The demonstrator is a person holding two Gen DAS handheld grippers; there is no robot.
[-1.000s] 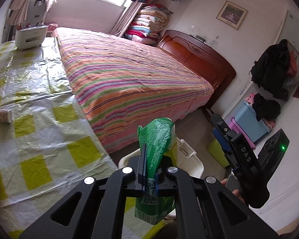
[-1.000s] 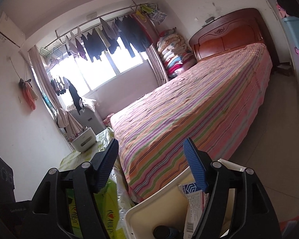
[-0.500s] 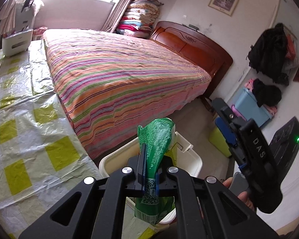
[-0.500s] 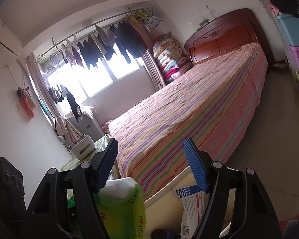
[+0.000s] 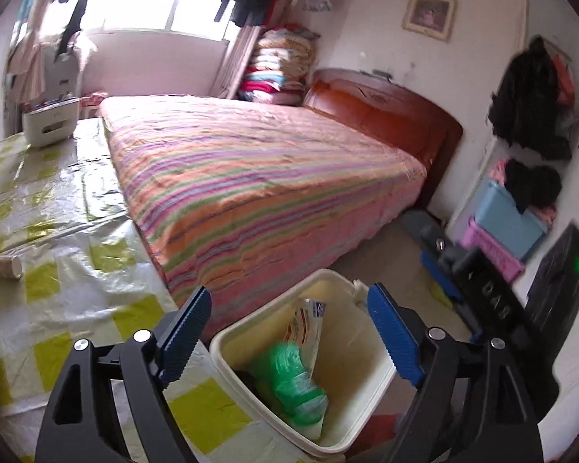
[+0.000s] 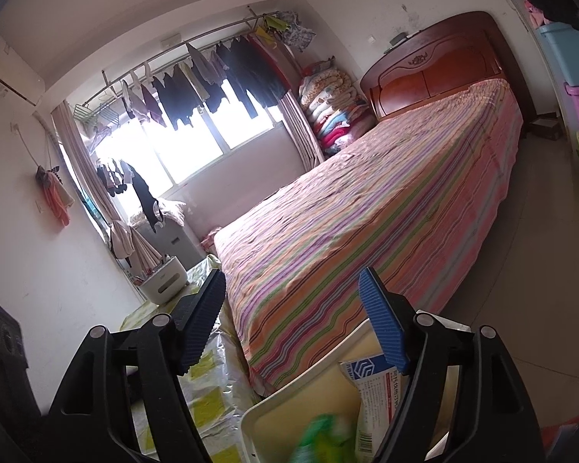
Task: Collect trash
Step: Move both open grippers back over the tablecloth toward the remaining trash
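The left gripper (image 5: 289,332) opened and let go of the green packet (image 5: 289,382), which dropped into the bin (image 5: 351,436).

Cream plastic waste bin (image 5: 370,380) at 6 o'clock, holding crumpled green plastic bag (image 5: 289,380); striped-covered bed (image 5: 258,177) behind at 12; yellow-checked plastic-covered table (image 5: 58,239) at 9.

My left gripper (image 5: 289,332) hangs over the cream bin (image 5: 370,409) with its jaws opening and nothing between them; the bin's mouth below is partly filled by a green wrapper (image 5: 289,382) and a white packet (image 5: 307,328). The striped bed (image 5: 258,177) blocks the way ahead, the checked table (image 5: 58,270) the left. My other gripper (image 5: 478,293) crowds the right.
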